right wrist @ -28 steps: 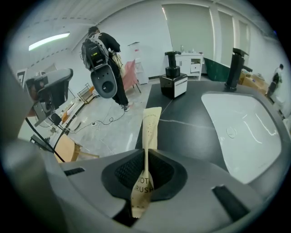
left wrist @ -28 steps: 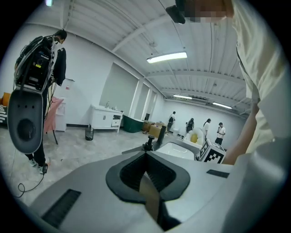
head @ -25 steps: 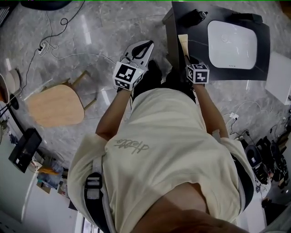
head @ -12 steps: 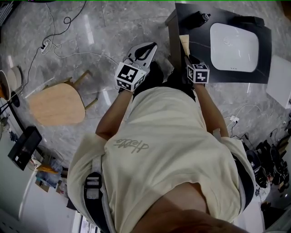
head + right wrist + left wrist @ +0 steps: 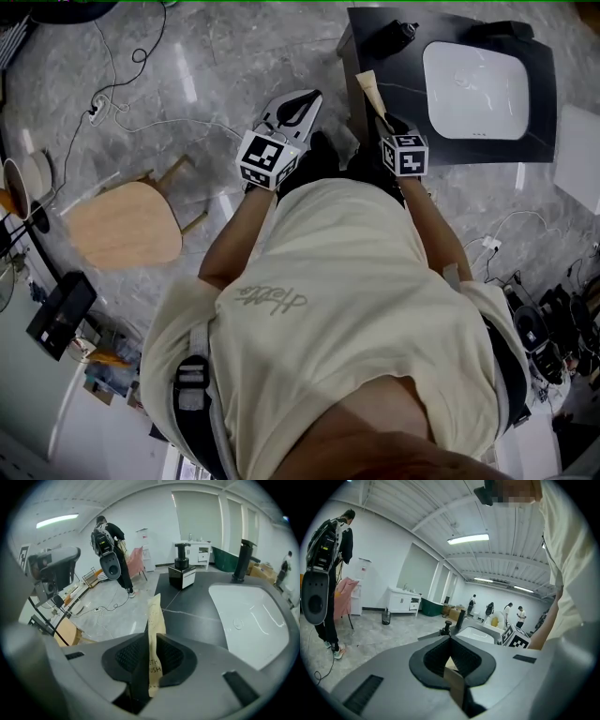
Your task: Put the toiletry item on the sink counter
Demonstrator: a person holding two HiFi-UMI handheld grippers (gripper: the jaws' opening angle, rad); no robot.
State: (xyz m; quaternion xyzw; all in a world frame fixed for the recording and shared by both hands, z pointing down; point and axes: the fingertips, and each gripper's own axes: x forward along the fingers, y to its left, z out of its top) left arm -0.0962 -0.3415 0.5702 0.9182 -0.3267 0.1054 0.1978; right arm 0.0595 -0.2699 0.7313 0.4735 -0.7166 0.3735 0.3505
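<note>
The right tongs (image 5: 152, 641) are shut tight on a thin tan paper packet (image 5: 154, 620). The packet stands up on its edge between the two jaws and sticks out past their tips. Some letters are printed on it, but I can't read the whole word. The left tongs (image 5: 450, 639) are closed too, with the tips touching. There is a small tan bit in the gap behind the tips, and I can't tell what it is. From above, the person is standing by the black sink counter (image 5: 539, 112) with the right tongs (image 5: 384, 122) held out at its left side. The left tongs (image 5: 305, 96) are out over the gray floor. The packet (image 5: 368, 89) pokes over the counter's left edge, up in the tongs and not lying on the counter. On the counter there is a white basin (image 5: 253, 616), a black tap (image 5: 241, 559) and a black pump bottle (image 5: 182, 569). A small wooden stool (image 5: 127, 225) stands on the floor, well away to the left.
</note>
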